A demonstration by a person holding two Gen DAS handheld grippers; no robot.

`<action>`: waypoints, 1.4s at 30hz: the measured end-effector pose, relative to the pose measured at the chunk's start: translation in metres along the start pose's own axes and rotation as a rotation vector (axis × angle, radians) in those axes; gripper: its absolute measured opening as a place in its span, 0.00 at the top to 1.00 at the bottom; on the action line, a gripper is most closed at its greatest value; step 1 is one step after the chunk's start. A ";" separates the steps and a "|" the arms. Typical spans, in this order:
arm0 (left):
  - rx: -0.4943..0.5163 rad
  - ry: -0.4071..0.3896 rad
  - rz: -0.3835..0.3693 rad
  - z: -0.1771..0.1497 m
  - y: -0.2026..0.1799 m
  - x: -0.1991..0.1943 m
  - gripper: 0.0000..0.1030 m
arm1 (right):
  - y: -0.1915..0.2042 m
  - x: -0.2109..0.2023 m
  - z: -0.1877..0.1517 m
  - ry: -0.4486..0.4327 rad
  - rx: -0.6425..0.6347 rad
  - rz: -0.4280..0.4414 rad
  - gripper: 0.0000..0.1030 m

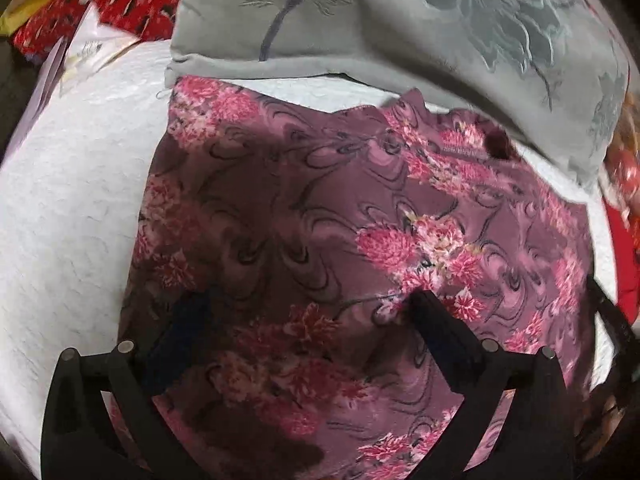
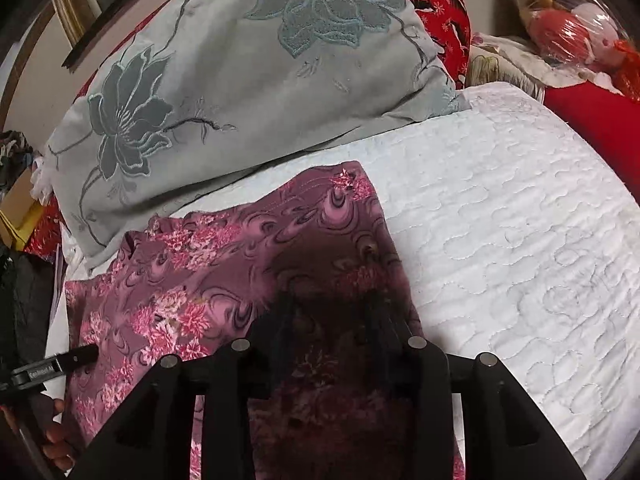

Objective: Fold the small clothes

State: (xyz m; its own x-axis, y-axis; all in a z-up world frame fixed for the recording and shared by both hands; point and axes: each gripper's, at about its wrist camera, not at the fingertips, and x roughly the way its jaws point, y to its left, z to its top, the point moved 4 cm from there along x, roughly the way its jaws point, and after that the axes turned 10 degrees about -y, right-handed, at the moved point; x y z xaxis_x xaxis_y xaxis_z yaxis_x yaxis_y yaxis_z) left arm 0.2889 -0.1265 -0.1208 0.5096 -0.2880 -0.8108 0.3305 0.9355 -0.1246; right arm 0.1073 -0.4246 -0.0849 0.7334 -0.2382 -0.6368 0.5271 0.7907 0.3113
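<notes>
Floral mauve garment (image 2: 224,264) lies flat on the white quilted bed (image 2: 500,248), long axis toward the grey pillow (image 2: 224,92) (neckline nearest it); left claw (image 1: 308,304) gapes wide, holding nothing, right claw (image 2: 332,304) part-open, pads apparently clear of the cloth.

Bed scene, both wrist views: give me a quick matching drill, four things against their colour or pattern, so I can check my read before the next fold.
Things:
1. garment
2. pillow
3. quilt
4. cloth behind the pillow

Descriptions:
A. plain white, stitched wavy lines
B. grey with an embroidered blue-grey flower
C. purple-pink with pink blossoms
D. red with a small black and white print

Pairs: 1-C, 2-B, 3-A, 4-D
</notes>
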 end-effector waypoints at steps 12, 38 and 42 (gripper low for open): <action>0.099 -0.018 -0.028 -0.001 0.001 -0.018 0.00 | 0.015 -0.015 -0.004 0.019 -0.073 -0.089 0.55; -0.008 0.037 -0.041 0.025 0.146 -0.055 0.00 | 0.339 -0.080 -0.216 -0.126 -1.085 0.337 0.65; -0.043 0.082 -0.172 0.028 0.133 -0.049 0.00 | 0.333 -0.080 -0.189 -0.130 -0.987 0.360 0.84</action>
State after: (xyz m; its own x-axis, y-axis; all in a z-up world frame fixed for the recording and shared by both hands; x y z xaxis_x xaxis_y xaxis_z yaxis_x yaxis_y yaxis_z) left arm 0.3304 0.0067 -0.0814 0.3821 -0.4282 -0.8189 0.3720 0.8825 -0.2879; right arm 0.1427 -0.0358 -0.0633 0.8480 0.0891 -0.5224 -0.2703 0.9206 -0.2818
